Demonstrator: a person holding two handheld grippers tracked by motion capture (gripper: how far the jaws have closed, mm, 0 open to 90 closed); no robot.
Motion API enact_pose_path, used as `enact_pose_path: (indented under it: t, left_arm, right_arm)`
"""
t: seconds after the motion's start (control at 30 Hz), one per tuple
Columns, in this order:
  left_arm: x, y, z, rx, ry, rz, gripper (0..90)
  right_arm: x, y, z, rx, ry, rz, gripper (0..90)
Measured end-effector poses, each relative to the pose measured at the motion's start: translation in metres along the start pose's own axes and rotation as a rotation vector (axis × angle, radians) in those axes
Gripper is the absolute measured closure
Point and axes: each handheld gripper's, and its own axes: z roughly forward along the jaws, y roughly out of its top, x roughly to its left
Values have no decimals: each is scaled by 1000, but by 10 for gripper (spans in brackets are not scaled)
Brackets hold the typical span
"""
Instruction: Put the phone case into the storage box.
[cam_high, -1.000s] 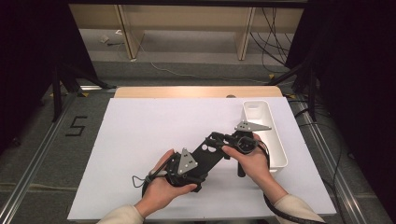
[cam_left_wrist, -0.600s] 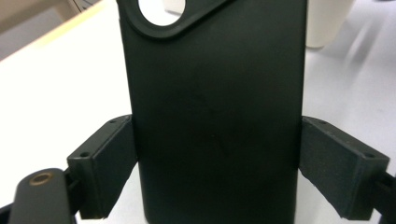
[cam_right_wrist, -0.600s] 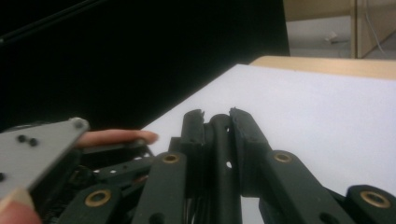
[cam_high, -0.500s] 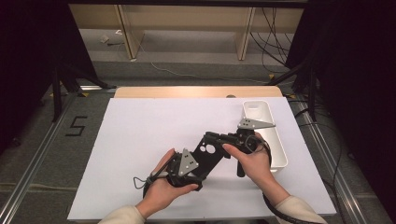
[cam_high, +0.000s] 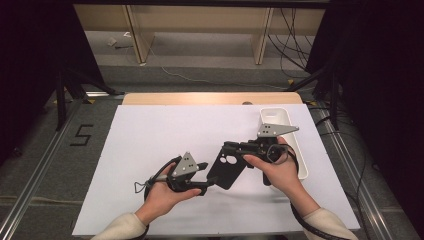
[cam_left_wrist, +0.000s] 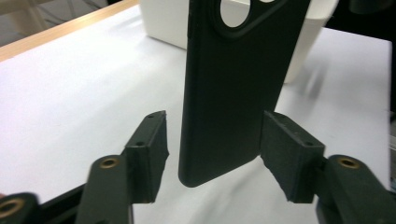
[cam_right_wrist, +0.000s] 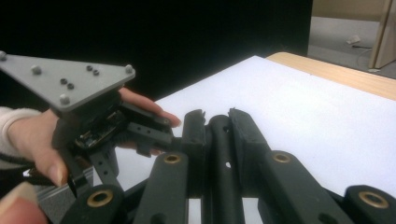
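Black phone case (cam_high: 227, 170) is held off the table (cam_high: 150, 130), just left of the white bin (cam_high: 295, 150); right claw (cam_right_wrist: 217, 116) is pressed together on the case's upper edge, pinching it. Left claw (cam_left_wrist: 212, 140) straddles the case's lower end: its jaws have just been closing, one pad (cam_left_wrist: 152, 140) stands apart from the case, the other (cam_left_wrist: 280, 144) sits at its edge, with no clamp visible.

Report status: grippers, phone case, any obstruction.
Right gripper shut on phone case, held above the mat. Left gripper just closing around its lower end, pads not touching. White bin close behind.
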Motion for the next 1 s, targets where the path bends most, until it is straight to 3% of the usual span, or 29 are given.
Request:
enact_pose_path:
  t: [0.3, 0.67, 1.0]
  left_arm:
    - [3, -4, 5, 11, -73, 60, 538]
    - [6, -6, 9, 11, -145, 51, 596]
    - [6, -7, 9, 26, -176, 73, 655]
  right_arm:
    - [2, 0, 3, 42, 58, -24, 781]
    - [5, -2, 8, 75, 115, -46, 781]
    - [8, -1, 11, 96, 157, -75, 780]
